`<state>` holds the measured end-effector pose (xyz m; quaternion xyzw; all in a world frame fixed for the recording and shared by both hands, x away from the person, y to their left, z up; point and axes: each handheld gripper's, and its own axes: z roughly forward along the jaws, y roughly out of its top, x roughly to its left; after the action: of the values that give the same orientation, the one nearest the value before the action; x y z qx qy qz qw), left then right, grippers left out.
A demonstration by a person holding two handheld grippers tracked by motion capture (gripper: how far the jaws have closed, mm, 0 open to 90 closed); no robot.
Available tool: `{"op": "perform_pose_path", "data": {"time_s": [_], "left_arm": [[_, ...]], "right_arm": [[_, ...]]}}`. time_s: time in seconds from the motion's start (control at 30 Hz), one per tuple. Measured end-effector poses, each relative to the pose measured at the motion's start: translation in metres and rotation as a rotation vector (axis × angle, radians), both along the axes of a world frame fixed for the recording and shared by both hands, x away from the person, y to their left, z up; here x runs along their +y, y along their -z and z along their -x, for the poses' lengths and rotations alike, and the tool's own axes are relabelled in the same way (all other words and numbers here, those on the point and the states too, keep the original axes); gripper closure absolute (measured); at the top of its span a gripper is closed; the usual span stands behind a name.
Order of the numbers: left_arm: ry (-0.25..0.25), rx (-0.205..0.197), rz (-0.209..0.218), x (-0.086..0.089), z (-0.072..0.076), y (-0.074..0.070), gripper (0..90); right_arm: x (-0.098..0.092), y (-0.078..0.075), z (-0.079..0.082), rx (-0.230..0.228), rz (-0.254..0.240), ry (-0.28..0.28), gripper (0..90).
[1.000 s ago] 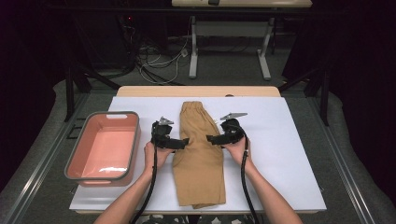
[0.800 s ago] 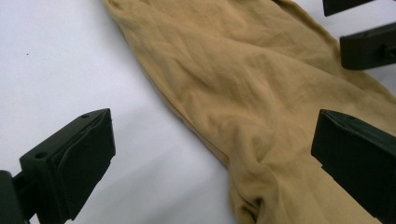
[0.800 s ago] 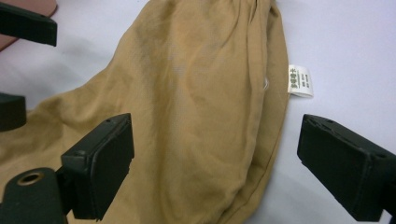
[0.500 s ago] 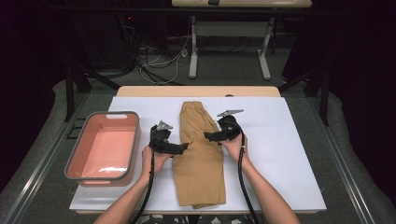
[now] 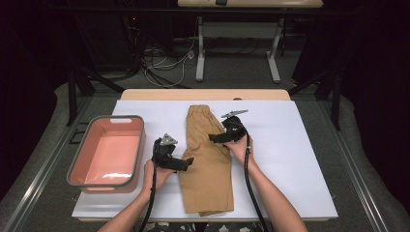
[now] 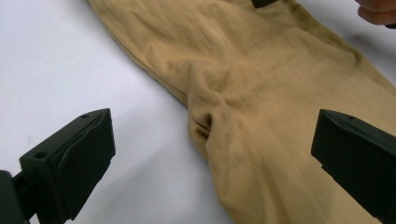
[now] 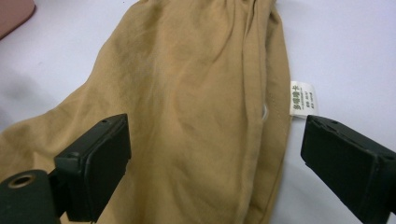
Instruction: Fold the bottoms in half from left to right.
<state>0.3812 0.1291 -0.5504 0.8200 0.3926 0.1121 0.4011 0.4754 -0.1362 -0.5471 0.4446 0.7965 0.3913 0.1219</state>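
Both tongs, left (image 5: 188,163) and right (image 5: 215,137), gape released over the tan shorts (image 5: 208,164) (folded lengthwise).

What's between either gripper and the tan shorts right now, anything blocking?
Nothing visible. The left gripper sits at the left edge of the tan shorts, jaws open, with bare white table and cloth between them. The right gripper is over the shorts near the waistband, jaws open, cloth and a small white label ahead.

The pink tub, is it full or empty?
Empty. The high view looks straight down into the pink tub and shows only its bare bottom; the tan shorts lie outside it on the table.
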Motion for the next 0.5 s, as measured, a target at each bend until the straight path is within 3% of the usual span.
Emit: {"op": "perform_pose_path", "data": {"time_s": [0.23, 0.5], "left_arm": [[0.0, -0.002, 0.011, 0.003, 0.006, -0.002, 0.0], [0.028, -0.015, -0.019, 0.002, 0.013, 0.001, 0.0]], "right_arm": [[0.007, 0.004, -0.005, 0.01, 0.006, -0.003, 7.4], [0.007, 0.008, -0.011, 0.014, 0.022, 0.007, 7.4]]}}
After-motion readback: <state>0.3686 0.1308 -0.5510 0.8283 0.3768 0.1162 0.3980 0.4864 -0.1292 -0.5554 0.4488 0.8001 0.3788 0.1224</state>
